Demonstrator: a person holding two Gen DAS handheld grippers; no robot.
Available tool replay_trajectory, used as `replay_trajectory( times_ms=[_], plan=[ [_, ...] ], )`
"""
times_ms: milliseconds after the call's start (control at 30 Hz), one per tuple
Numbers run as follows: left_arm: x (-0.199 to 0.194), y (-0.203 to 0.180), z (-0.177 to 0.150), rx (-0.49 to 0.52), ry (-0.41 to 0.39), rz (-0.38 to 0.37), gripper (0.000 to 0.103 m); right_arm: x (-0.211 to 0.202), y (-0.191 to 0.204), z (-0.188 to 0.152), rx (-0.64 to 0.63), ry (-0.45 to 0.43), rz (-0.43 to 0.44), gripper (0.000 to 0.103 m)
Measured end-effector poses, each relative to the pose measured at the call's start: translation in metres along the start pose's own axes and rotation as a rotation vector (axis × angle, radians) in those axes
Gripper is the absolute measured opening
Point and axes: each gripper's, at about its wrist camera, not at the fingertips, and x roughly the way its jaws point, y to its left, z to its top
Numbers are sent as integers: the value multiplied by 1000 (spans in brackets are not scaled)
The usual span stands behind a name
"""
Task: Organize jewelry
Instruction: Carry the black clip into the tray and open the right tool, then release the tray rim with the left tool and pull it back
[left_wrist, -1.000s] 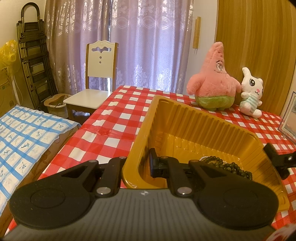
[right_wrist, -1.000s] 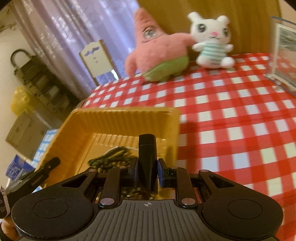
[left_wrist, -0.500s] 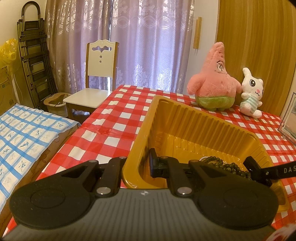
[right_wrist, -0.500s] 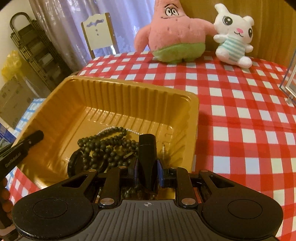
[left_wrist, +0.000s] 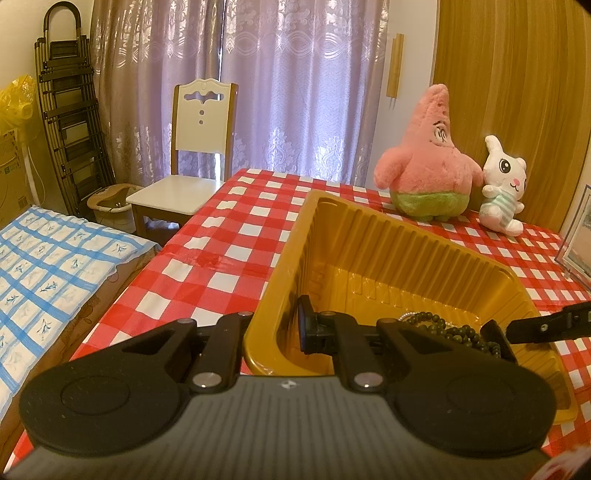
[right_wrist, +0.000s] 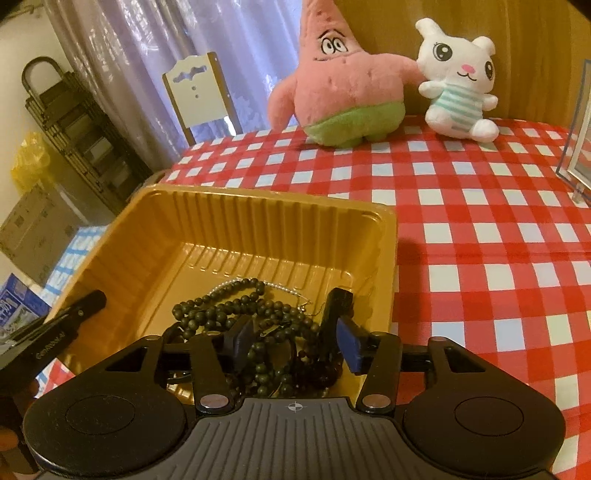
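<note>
Gold plastic tray (right_wrist: 258, 218): sits on red-white checked tabletop (right_wrist: 480, 229), near its left edge; ribbed walls, most of floor bare.
Jewelry in tray: dark bead strand(s) (right_wrist: 229, 310) heaped at near end w/ a thin pearl-like chain (right_wrist: 236, 284) and what looks like an earring hook; same beads show in left view (left_wrist: 439, 325). Can't count separate pieces, too tangled.
Left gripper (left_wrist: 275, 332): clamped tight on tray's near wall, one finger outside, one inside; seems to be steadying the tray. In right view it shows as a black finger at tray's left rim (right_wrist: 74, 314).
Right gripper (right_wrist: 295, 339): over the bead pile, fingers (right_wrist: 349, 345) opening now; beads lie between and under them, pads not pressing on anything. Reads as a release/drop, though can't rule out lining up for a pick.
Done so far: at least the bead pieces + chain are in the tray.
Left to do: no loose jewelry visible on tabletop in either view, so collecting looks mostly finished, approx. late stage. Pile is a tangle, so sorting/spreading may remain; can't tell if more items wait out of frame.
Other stuff on tabletop: pink star plush (right_wrist: 343, 81), white bunny plush (right_wrist: 458, 74), clear photo stand (right_wrist: 580, 147) at far side, well apart from tray.
</note>
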Motion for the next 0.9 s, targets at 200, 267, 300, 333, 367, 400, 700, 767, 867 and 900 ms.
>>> replay_trajectory(
  times_ms=[200,267,300,333,367,400,700,767,867,900],
  plan=[
    [0,0,0,0,-1,0,11,-13,-2,-2,2,-24,-12,56],
    [0,0,0,-2,0,0,11,-17,-3,-3,0,-33,-21,57],
    [0,0,0,-2,1,0,11,-19,-3,-3,-3,-37,-27,58],
    [0,0,1,-2,0,-1,11,-21,-3,-4,-6,-41,-33,59],
    [0,0,0,-1,0,-1,11,-22,-4,-4,-6,-44,-38,59],
    [1,0,0,0,0,-1,11,-24,-6,-5,-4,-46,-42,60],
    [2,0,0,0,4,0,11,-35,-18,-13,38,-43,-69,62],
    [2,0,0,0,3,-1,11,-37,-21,-16,45,-39,-75,63],
    [3,0,0,-3,5,-1,11,-39,-23,-20,52,-32,-81,63],
    [3,0,0,-5,7,-1,11,-40,-23,-21,54,-29,-82,63]
  ],
)
